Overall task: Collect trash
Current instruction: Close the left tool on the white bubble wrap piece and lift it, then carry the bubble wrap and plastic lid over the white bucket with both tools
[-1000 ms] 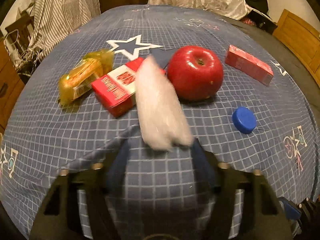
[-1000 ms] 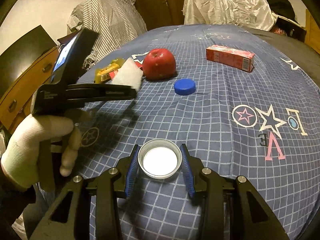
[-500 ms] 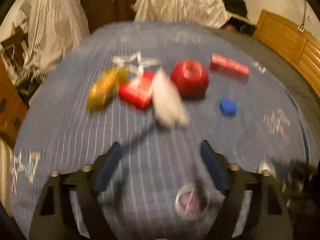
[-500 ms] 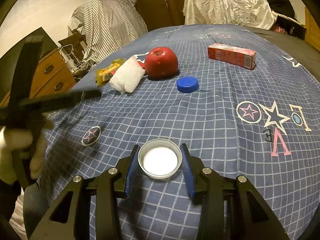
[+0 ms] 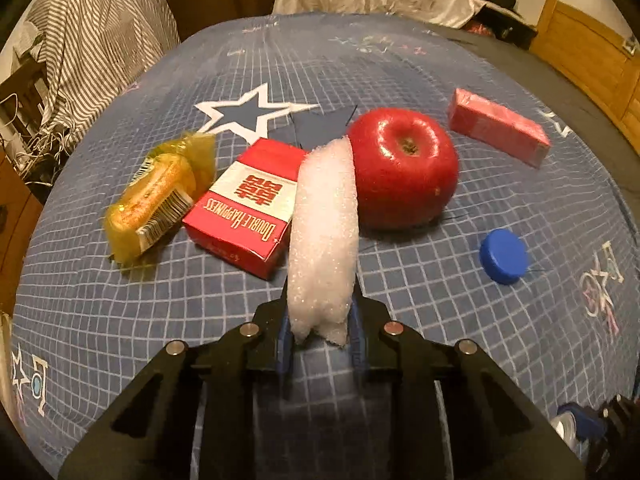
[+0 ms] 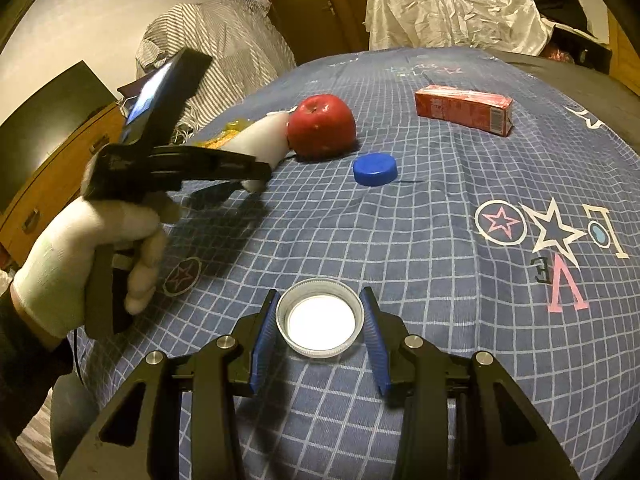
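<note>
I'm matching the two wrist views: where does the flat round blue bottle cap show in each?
Left wrist: blue bottle cap at right of centre, right of and below the red apple.
Right wrist: cap just above centre, right of and below the apple.
Shared landmark: the apple.

A blue grid-patterned bedspread printed with stars is spread across the scene under warm, dim light. Wooden doors are seen behind, a pale wall at the left. A wooden dresser is glimpsed beside striped fabric; a crumpled white sheet is draped at the far end.
</note>
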The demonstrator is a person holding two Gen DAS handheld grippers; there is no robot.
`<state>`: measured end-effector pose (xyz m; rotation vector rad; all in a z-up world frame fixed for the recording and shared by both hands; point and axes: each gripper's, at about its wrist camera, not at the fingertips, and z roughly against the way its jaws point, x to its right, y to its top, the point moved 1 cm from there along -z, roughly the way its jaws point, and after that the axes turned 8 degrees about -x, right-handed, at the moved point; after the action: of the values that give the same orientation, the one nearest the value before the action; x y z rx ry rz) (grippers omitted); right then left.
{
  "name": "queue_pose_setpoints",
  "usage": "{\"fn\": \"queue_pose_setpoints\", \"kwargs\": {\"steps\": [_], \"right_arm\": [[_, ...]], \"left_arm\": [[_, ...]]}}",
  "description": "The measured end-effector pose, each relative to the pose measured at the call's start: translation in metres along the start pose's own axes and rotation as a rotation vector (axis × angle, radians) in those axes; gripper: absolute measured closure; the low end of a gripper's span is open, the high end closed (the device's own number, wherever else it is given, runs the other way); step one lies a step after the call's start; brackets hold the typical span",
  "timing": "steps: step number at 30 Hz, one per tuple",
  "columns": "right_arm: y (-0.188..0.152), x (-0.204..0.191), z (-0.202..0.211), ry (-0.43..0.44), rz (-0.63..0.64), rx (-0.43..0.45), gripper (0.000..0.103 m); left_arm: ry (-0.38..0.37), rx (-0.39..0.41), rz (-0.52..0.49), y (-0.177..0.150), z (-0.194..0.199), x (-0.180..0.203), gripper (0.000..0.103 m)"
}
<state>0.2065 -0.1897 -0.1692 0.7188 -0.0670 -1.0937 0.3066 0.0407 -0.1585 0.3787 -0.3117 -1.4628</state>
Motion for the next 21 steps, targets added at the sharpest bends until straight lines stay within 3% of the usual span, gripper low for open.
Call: {"fn": "queue_pose_setpoints", "kwargs": {"steps": [7, 14, 21], "right_arm": [[-0.005, -0.007, 0.008, -0.015, -0.003, 0.028, 0.062], [0.004, -0.054, 0.028, -0.057, 0.075, 0.127, 0.062], [0.024, -0.105, 0.070, -0.120, 0.150, 0.276, 0.062]], "left_arm": [[-0.125, 0.077, 0.014, -0.054, 0.064, -0.031, 0.080], [-0.092, 0.222, 0.057, -0.102, 0.124, -0.054, 0.080], [-0.052, 0.362, 0.072, -0.116, 0.170, -0.057, 0.080]]}}
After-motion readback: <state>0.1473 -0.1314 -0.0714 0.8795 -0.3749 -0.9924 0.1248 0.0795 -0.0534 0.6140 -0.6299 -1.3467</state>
